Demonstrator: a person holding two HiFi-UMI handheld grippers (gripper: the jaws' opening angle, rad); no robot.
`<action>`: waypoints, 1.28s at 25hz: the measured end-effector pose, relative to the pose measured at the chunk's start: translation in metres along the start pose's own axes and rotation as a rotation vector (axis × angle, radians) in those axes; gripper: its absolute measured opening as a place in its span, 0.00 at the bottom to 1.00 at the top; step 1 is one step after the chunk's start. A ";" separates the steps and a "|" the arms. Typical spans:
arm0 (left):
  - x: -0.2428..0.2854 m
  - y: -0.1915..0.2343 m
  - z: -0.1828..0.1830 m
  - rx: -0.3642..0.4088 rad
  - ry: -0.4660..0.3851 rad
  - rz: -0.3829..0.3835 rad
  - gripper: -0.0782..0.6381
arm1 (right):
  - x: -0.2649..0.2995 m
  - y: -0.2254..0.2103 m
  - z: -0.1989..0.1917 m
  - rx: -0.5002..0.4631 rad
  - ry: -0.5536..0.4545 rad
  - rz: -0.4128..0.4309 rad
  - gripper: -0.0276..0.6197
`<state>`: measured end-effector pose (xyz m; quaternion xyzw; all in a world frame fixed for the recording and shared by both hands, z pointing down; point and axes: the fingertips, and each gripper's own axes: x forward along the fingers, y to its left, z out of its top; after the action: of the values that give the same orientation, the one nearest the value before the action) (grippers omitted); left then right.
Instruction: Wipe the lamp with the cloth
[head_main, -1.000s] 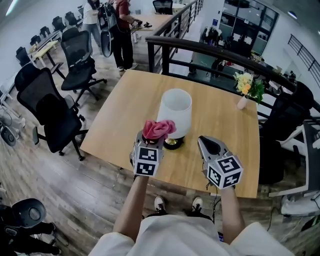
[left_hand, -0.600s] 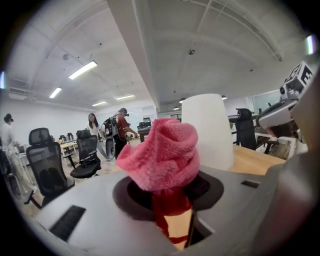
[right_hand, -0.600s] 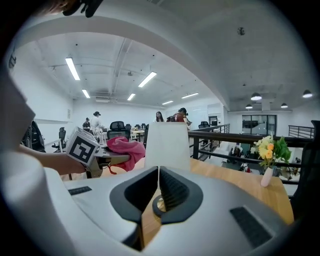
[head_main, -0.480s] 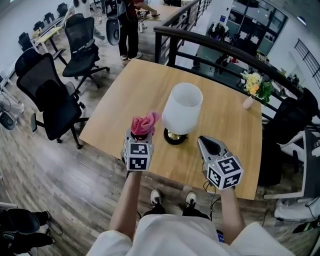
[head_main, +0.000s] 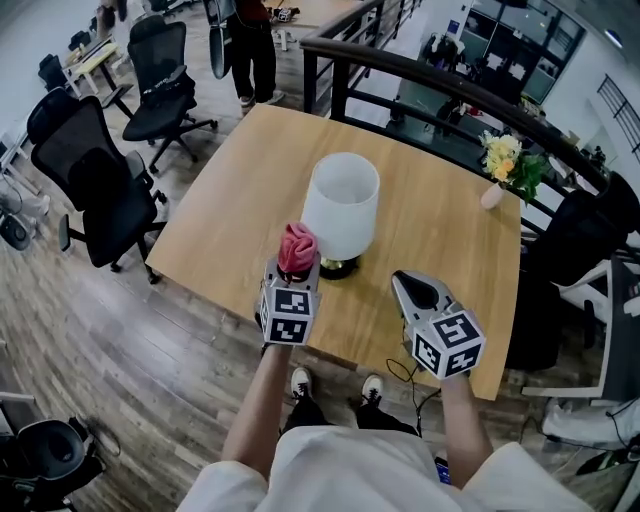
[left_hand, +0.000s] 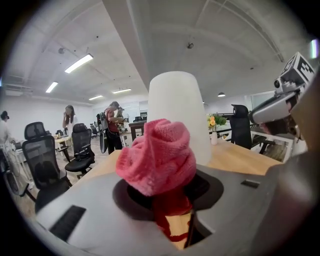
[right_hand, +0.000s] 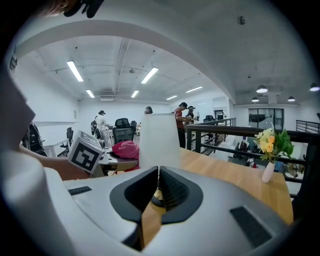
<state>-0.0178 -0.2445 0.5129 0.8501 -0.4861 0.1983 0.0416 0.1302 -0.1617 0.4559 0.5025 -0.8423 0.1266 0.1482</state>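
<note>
A lamp with a white shade (head_main: 341, 203) and a dark round base (head_main: 338, 268) stands mid-table. My left gripper (head_main: 296, 268) is shut on a bunched pink cloth (head_main: 297, 246), held just left of the lamp's base, beside the lower shade. In the left gripper view the cloth (left_hand: 159, 156) bulges out of the jaws in front of the shade (left_hand: 178, 112). My right gripper (head_main: 412, 290) is shut with nothing in it, to the right of the lamp near the table's front edge; its view shows the shade (right_hand: 159, 140) straight ahead.
The wooden table (head_main: 440, 235) carries a small vase of flowers (head_main: 497, 170) at its far right corner. Black office chairs (head_main: 100, 180) stand to the left, a dark railing (head_main: 450, 90) runs behind, and people (head_main: 252, 40) stand far back.
The left gripper with the cloth swung out to the left of the lamp, then came back down close beside its base. The right gripper barely shifted.
</note>
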 end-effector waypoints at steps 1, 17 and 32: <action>-0.001 -0.001 0.000 -0.004 0.002 0.013 0.34 | -0.002 -0.004 -0.002 0.001 0.002 0.004 0.07; -0.012 -0.052 0.020 -0.017 0.060 0.182 0.34 | -0.029 -0.054 -0.002 0.004 -0.042 0.155 0.07; 0.027 -0.134 0.052 0.021 0.083 0.156 0.34 | -0.051 -0.101 -0.008 0.026 -0.068 0.230 0.07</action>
<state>0.1228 -0.2096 0.4914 0.8012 -0.5464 0.2410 0.0372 0.2437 -0.1645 0.4504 0.4085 -0.8972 0.1366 0.0974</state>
